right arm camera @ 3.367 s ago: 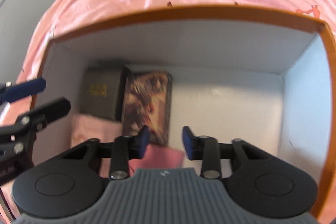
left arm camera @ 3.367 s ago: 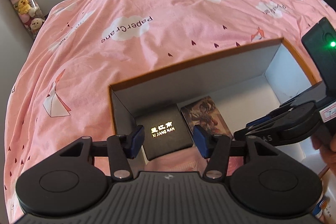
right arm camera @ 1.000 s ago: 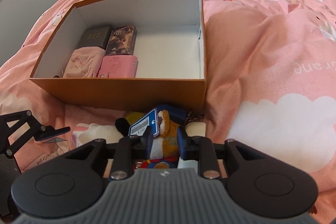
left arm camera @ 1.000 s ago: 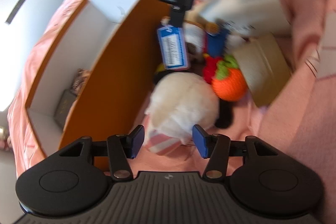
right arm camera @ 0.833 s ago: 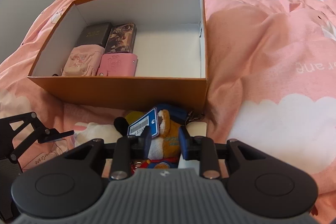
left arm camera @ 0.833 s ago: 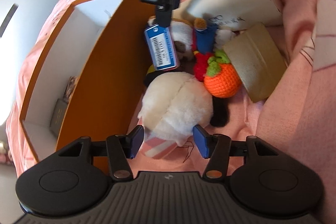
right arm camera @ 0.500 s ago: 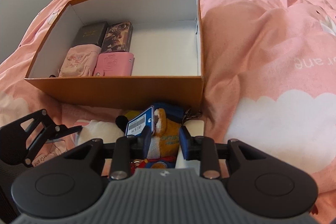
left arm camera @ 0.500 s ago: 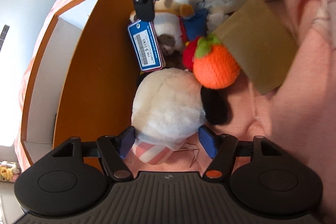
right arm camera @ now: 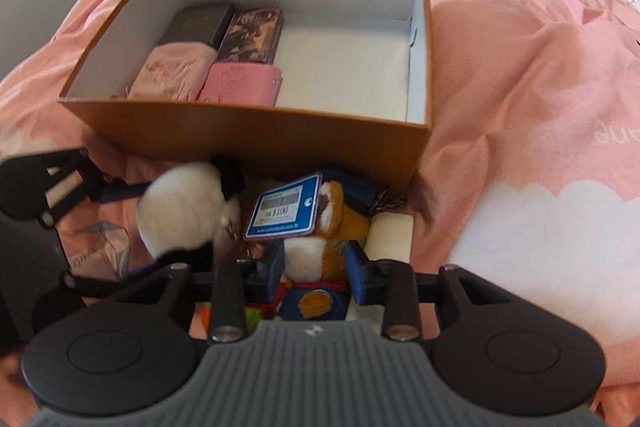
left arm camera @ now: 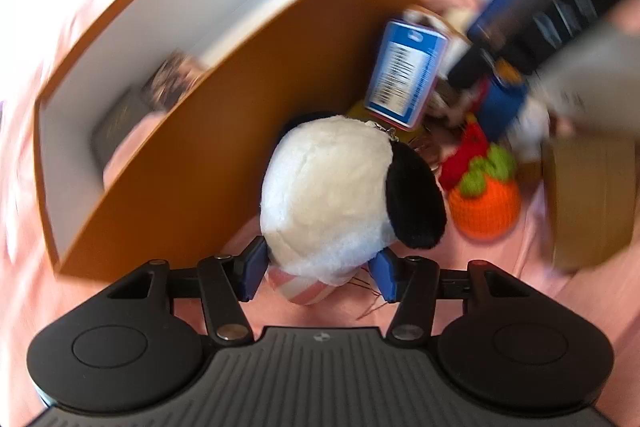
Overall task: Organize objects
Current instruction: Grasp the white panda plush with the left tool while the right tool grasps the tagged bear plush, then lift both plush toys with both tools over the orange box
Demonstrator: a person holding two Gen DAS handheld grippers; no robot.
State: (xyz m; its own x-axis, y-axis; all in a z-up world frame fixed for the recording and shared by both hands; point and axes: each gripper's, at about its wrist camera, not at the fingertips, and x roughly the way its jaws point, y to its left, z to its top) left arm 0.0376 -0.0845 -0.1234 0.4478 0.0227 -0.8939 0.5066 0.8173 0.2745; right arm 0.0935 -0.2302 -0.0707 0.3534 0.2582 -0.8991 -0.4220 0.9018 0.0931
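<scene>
An orange box with a white inside lies on the pink bed. It holds a black case, a picture box, a pink cloth pouch and a pink wallet. My left gripper is shut on a white plush with a black ear, seen too in the right wrist view. My right gripper is shut on a brown and white plush that carries a blue price tag.
An orange knitted fruit, a red knit piece and a tan cardboard box lie beside the box's front wall. A white box lies under the brown plush. The pink quilt spreads to the right.
My left gripper has closed on the white plush and lifted it off the quilt. My right gripper has raised the brown plush with its tag. Both views are blurred by motion.
</scene>
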